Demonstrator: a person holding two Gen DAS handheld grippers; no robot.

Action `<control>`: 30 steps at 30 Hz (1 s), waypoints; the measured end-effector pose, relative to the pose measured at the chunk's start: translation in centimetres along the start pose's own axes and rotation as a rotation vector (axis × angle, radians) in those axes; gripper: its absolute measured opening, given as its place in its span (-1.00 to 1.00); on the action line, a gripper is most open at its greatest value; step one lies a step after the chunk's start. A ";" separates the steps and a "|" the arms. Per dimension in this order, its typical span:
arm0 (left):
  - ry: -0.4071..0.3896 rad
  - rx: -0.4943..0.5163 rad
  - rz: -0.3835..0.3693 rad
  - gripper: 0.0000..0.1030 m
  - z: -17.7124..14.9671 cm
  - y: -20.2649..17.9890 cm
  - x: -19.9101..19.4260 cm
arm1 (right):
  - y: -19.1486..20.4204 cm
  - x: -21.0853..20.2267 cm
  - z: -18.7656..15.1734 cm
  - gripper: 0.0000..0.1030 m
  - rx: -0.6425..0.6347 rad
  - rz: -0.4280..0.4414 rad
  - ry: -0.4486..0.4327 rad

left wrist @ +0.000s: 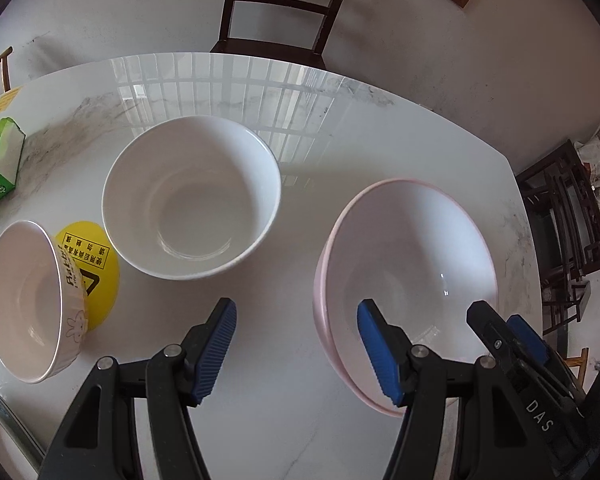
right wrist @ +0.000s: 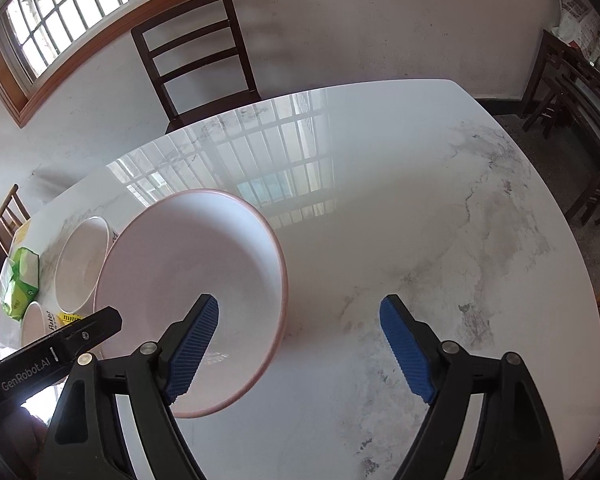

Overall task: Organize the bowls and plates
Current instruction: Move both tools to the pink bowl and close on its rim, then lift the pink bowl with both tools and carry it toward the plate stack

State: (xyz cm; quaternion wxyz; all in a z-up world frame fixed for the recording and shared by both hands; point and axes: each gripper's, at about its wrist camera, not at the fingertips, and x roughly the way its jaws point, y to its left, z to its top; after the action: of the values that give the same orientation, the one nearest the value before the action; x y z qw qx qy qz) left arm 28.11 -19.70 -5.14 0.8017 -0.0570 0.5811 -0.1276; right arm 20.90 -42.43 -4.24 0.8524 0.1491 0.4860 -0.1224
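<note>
Two markings read clearly: "DAS" on the right gripper (right wrist: 298,354), "GenRobot.AI" on the left gripper (left wrist: 296,354). Both sets of jaws stand apart, gripping nothing. The pink bowl (left wrist: 408,272), glossy and empty, rests on the marble table (right wrist: 420,208), beside an empty white bowl (left wrist: 192,200).

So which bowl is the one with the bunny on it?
Start at the marble table and find the green tissue pack on its left edge. Just nearer than it, beside a yellow round sticker, sits the bunny bowl. Only it has ribbed sides with lettering and a rabbit.
</note>
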 end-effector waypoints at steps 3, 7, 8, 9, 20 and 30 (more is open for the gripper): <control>0.003 0.006 0.000 0.25 0.0 -0.2 0.6 | 0.2 0.8 0.0 0.32 0.000 0.001 0.014; 0.000 0.014 -0.011 0.24 0.0 -0.5 1.0 | 0.0 2.0 -0.3 -0.11 0.017 0.009 0.047; -0.003 0.020 -0.012 0.14 -0.2 -0.7 1.0 | -0.1 2.3 -0.4 -0.23 0.025 0.017 0.053; 0.000 0.026 -0.012 -0.06 -0.3 -0.7 1.2 | -0.2 2.5 -0.6 -0.30 0.030 0.023 0.061; 0.011 0.044 -0.057 -0.63 -1.0 -1.2 1.7 | 0.0 2.9 -1.4 -0.72 0.053 0.078 0.074; 0.020 0.056 -0.065 -0.64 -2.0 -0.7 0.6 | 0.2 1.3 -3.0 -0.71 0.050 0.066 0.083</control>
State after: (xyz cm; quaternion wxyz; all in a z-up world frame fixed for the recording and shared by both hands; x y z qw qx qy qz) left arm 26.29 -20.44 -6.15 0.7926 -0.0523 0.5832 -0.1704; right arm 19.30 -41.23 -6.80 0.8310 0.1915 0.5126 -0.0999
